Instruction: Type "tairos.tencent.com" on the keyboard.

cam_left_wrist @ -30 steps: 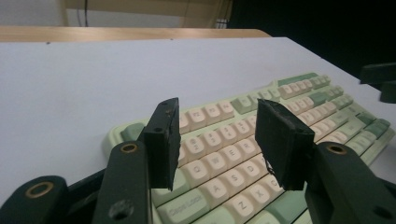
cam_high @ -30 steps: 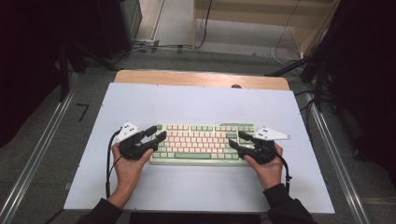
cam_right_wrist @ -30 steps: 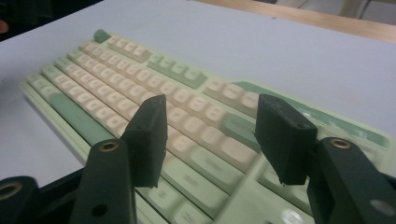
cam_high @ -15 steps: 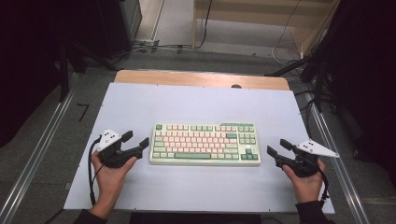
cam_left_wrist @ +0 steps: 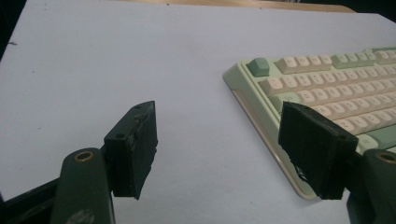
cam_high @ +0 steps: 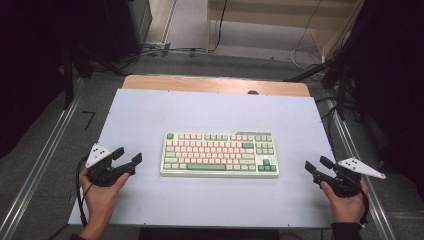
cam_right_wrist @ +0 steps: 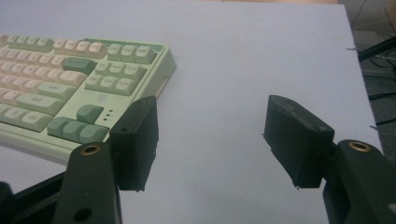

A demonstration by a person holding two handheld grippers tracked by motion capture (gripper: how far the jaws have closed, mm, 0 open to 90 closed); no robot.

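The white table [cam_high: 150, 115] carries a green-and-cream keyboard [cam_high: 220, 153], which lies flat and square at its middle, exactly where it lay a second ago when both grippers were closed in on its short ends. That is the change: both hands have drawn outward from the keyboard, and it now lies free on the table with nothing touching it. Judged from this, the placing of the keyboard looks finished and the hands are clearing away.

Left of the keyboard, the left hand [cam_high: 100, 192] rests low near the table's front edge and holds the left gripper [cam_high: 129, 156], well apart from the keyboard's left end and aimed toward it. Its jaws have just been opening and now stand wide with only bare table between them; in the left gripper view the keyboard's near corner sits beyond the right-hand jaw, not inside the gap.

Right of the keyboard, the right hand [cam_high: 345, 200] sits at the table's right edge, farther from the keyboard than the left one. The right gripper [cam_high: 316, 164] points back toward the keyboard's right end. Its jaws too have just been opening and are spread wide and empty, the keyboard's arrow-key corner lying off to the side of the left-hand jaw in the right gripper view.
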